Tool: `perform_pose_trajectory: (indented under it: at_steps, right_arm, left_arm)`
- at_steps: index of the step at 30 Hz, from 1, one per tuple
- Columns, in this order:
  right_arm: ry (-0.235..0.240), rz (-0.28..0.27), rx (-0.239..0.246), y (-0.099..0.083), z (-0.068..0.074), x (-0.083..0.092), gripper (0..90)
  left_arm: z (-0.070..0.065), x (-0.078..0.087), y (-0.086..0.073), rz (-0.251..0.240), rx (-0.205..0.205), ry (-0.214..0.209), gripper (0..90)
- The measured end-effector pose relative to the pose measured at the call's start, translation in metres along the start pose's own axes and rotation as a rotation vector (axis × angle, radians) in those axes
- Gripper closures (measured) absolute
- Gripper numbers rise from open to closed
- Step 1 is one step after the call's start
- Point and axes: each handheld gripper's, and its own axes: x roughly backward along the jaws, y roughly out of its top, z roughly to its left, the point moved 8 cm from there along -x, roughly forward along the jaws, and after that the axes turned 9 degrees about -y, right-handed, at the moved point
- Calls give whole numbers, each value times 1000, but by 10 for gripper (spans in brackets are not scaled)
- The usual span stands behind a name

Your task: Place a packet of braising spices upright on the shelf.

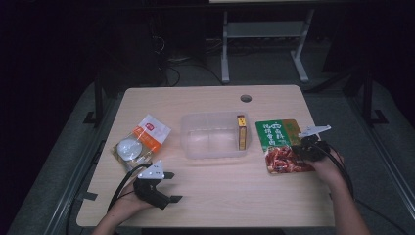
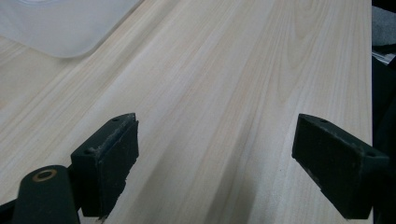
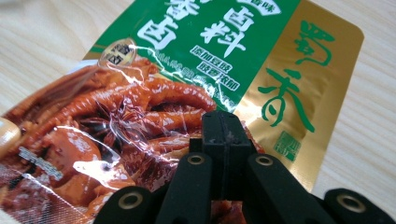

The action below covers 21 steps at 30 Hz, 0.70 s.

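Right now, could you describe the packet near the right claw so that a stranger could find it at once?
Start at the clear plastic box in the middle of the wooden table. Just to its right lies a flat green and gold sauce packet, its near part under the shut right claw. Its picture of red braised meat sets it apart from the orange and white pouch on the box's other side.

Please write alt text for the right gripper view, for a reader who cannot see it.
The right gripper, jaws shut together, sits over a green and gold food packet lying on a pale wooden table. The packet bears white and green characters and a picture of reddish braised meat; whether the gripper pinches it cannot be told.
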Motion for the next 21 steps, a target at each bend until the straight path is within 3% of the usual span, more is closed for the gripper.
perform_pose_trajectory:
  at_steps: [3, 9, 21]
  right_arm:
    - [-2, 21, 2, 0, 1, -2, 900]
    - [-21, 54, 81, -2, 9, -2, 900]
    - [59, 75, 139, -10, 33, 12, 900]
  left_arm:
    - [0, -1, -1, 6, -3, -2, 141]
    - [0, -1, -1, 15, -4, -5, 141]
    - [-1, -2, -2, 23, -6, -15, 141]
